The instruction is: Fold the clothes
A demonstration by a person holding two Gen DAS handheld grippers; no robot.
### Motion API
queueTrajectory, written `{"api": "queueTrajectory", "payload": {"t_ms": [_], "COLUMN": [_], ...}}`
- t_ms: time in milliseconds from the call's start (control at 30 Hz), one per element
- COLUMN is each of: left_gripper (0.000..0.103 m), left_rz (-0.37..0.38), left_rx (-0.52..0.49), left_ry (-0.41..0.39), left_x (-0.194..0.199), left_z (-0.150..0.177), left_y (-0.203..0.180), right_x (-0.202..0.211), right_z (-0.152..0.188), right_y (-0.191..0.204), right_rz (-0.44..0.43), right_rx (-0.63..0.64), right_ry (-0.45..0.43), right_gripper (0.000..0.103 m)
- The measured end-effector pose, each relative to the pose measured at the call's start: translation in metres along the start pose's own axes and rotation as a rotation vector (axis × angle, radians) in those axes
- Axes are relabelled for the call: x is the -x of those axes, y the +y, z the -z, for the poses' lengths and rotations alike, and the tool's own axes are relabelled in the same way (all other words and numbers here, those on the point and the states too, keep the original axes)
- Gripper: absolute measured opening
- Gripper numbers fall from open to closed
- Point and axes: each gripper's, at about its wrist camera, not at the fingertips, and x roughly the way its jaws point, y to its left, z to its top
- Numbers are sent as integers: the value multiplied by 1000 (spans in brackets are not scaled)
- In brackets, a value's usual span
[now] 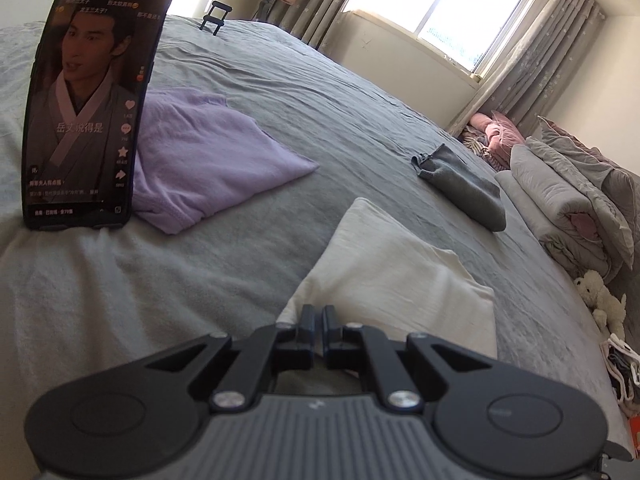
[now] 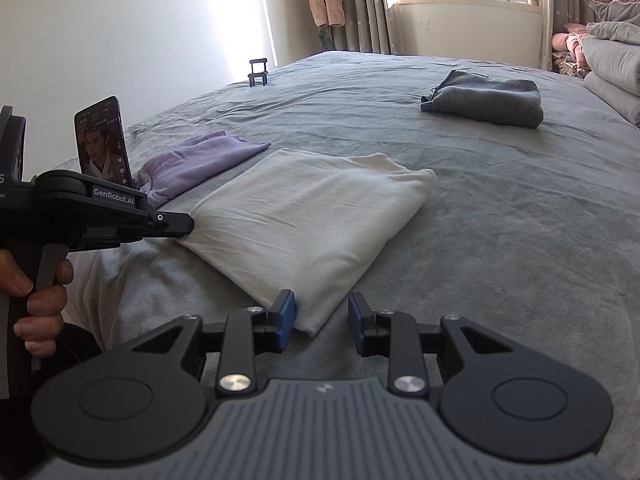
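On the grey bedspread (image 2: 500, 220), near its front edge, lies the cream garment (image 2: 304, 220), already folded to a flat rectangle w/ one corner pointing at the right gripper (image 2: 322, 314). That gripper's jaws are spread, the corner sitting between the blue pads (image 2: 286, 316) but not clearly squeezed; looks like it's just beside the left pad. The left gripper (image 1: 319, 316) is pressed together at the garment's other near corner; in the right wrist view its tip touches the cloth edge, can't tell if any fabric is pinched.

Step in hand, by my read: taking both near corners for the next fold or a tidy-up. To do it well: close the right pads on all layers of the corner, not just the top one; lift both corners evenly, keep the edge taut, carry it over to meet the far edge square, then smooth.

Count: 3 folded pieces on the bed — 1 cream, 1 lilac garment (image 2: 200, 160), 1 grey garment (image 2: 488, 98). 1 phone (image 1: 92, 100) propped upright beside the lilac one. 2 grippers, 1 hand (image 2: 36, 300) visible.
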Motion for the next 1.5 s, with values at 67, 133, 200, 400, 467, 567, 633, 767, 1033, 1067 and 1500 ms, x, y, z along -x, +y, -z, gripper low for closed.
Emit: {"api": "queueTrajectory", "payload": {"t_ms": [67, 133, 200, 400, 467, 567, 633, 767, 1033, 1067, 1500], "left_gripper": [4, 4, 6, 36, 43, 45, 47, 48, 48, 48, 49], "left_rz": [-4, -8, -12, 3, 9, 4, 3, -4, -7, -3, 116], "left_rx": [5, 7, 3, -26, -37, -52, -61, -78, -96, -93, -25], "left_ry": [3, 10, 15, -15, -30, -29, -20, 9, 47, 52, 49], "left_x": [2, 4, 6, 15, 16, 9, 2, -16, -42, -45, -71], "left_z": [2, 1, -1, -9, -13, -22, -26, -33, -39, -40, -41], "left_y": [0, -1, -2, -10, -13, -17, -19, -23, -26, -26, -16], "right_x": [2, 4, 6, 14, 14, 13, 10, 1, -22, -25, -52], "right_z": [1, 2, 2, -3, -7, -14, -19, -27, -34, -34, -37], "right_y": [-1, -2, -3, -10, -16, -24, -29, -36, -48, -49, -63], "right_rz": [-3, -5, -5, -12, -23, -38, -45, -52, -56, -56, -75], "right_rx": [-6, -12, -14, -31, -66, -117, -149, -201, -299, -311, -500], "right_ry": [5, 10, 15, 20, 17, 13, 11, 10, 27, 30, -12], "right_gripper": [30, 30, 31, 37, 39, 40, 40, 42, 42, 42, 42]}}
